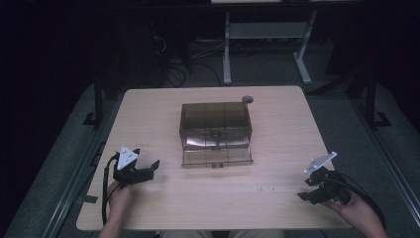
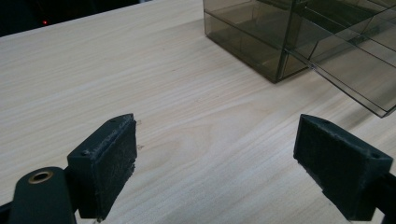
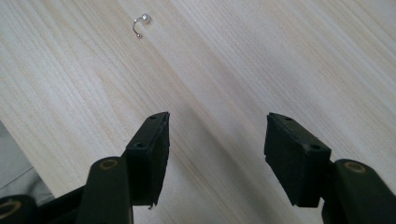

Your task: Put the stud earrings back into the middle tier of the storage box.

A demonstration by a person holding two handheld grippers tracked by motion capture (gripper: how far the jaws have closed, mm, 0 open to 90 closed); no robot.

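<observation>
The tiny earring (image 3: pixel 140 25) lies on the table (image 1: pixel 277 208) just ahead of the right gripper (image 3: pixel 215 154), whose jaws are spread wide and hold nothing.

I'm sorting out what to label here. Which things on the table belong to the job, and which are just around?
In the job:
- smoky clear organiser box, a drawer pulled out in front
- small pearl-tipped earring on the table
- left gripper and right gripper, both open, holding nothing

Just around:
- desk frame beyond the table
- cables on the floor
</observation>
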